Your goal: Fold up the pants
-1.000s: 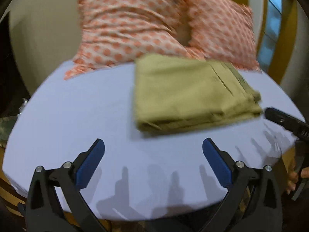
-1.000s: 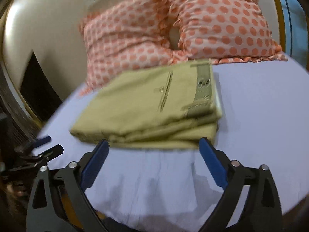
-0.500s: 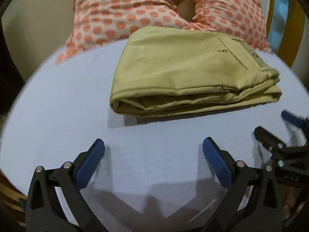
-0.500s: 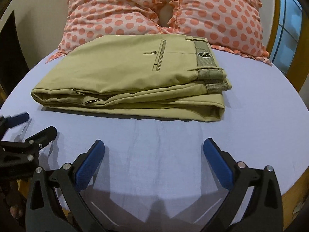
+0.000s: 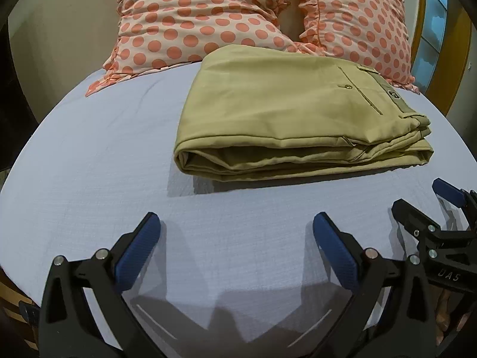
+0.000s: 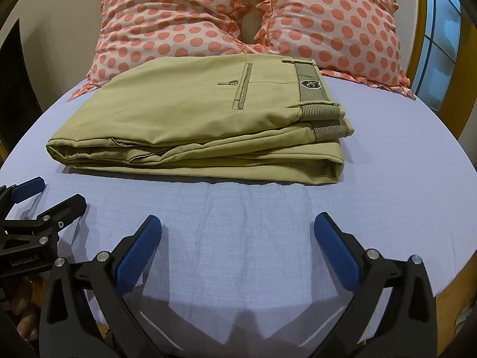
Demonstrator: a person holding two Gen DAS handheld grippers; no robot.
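- The khaki pants (image 5: 292, 110) lie folded into a thick, flat rectangle on the pale blue sheet (image 5: 98, 161), toward the far half of the bed.
- In the right wrist view the same pants (image 6: 193, 113) show the back welt pocket with its button facing up, and the striped waistband with a shield badge at the right end of the stack.
- Several layers stack at the near edge, the folds rounded at the left end and the waistband layers at the right.
- Behind the pants, two polka-dot pillows (image 6: 208, 21) stand against the wall, their ruffled edges meeting in the middle; the far edge of the pants lies just in front of them, possibly touching.
- The left gripper (image 5: 235, 238) hovers low over bare sheet on the near side, its blue-padded fingers (image 5: 140, 247) spread wide with nothing between them.
- The right gripper (image 6: 238, 238) sits the same way, fingers (image 6: 337, 247) wide apart and holding nothing, pointed at the near edge of the pants.
- Each gripper peeks into the other's view: the right one at the right edge of the left wrist view, the left one at the left edge of the right wrist view, side by side and near each other.
- Neither gripper touches the pants; a strip of sheet lies between fingertips and fabric.
- A window (image 6: 438, 38) with a yellow frame shows at far right.
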